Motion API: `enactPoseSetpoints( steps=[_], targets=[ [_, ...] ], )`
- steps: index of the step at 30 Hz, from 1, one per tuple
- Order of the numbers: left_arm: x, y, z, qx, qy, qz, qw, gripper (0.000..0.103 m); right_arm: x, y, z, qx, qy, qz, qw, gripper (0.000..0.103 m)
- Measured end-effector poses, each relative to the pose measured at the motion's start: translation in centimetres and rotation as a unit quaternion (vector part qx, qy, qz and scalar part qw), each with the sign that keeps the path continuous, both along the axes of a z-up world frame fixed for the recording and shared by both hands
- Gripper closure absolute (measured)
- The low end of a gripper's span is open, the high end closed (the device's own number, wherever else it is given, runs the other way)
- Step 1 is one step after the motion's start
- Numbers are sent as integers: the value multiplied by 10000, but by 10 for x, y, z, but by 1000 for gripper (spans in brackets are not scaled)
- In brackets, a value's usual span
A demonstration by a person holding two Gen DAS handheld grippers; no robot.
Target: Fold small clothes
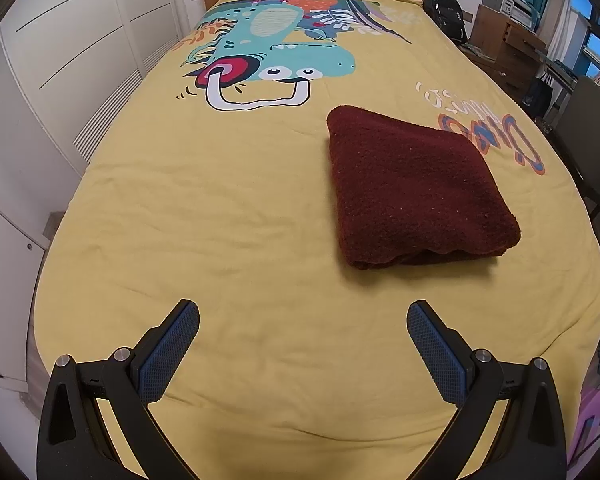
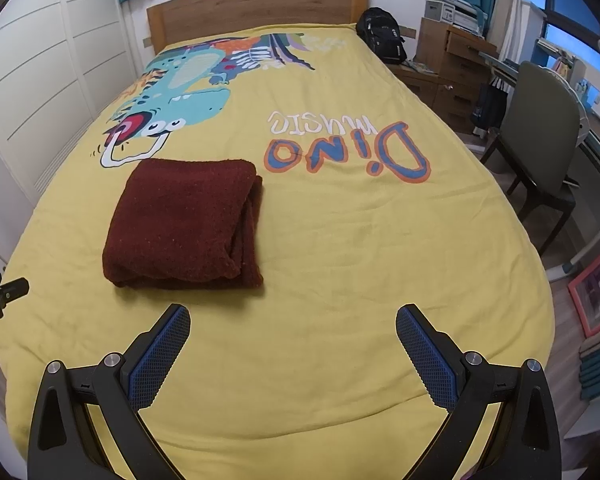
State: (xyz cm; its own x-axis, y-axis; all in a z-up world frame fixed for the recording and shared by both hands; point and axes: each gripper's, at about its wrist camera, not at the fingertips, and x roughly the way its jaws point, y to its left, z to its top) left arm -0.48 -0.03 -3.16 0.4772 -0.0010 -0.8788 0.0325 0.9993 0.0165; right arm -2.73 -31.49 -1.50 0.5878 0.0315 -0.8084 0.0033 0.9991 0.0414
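A dark red fleecy garment [image 1: 414, 192] lies folded into a thick rectangle on the yellow dinosaur bedspread [image 1: 204, 216]. In the right wrist view the garment [image 2: 184, 224] sits ahead and left, its layered edges facing right. My left gripper [image 1: 303, 312] is open and empty above the bedspread, short of the garment and to its left. My right gripper [image 2: 293, 316] is open and empty, just short of the garment's near edge and to its right. Part of the left gripper [image 2: 4, 294] shows at the left edge of the right wrist view.
The bed has a wooden headboard [image 2: 256, 4] at the far end. White wardrobe doors [image 1: 60, 60] run along the left. A black backpack [image 2: 382, 34], wooden drawers [image 2: 456, 68], a desk and a grey chair [image 2: 540, 140] stand to the right.
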Motion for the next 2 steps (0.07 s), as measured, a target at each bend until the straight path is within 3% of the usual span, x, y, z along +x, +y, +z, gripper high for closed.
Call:
enactPoseSetpoints(
  steps=[2],
  targets=[
    [0, 0, 0, -1, 2, 8, 10000, 1, 0, 0, -1, -1, 9, -1, 10000, 0]
  ],
)
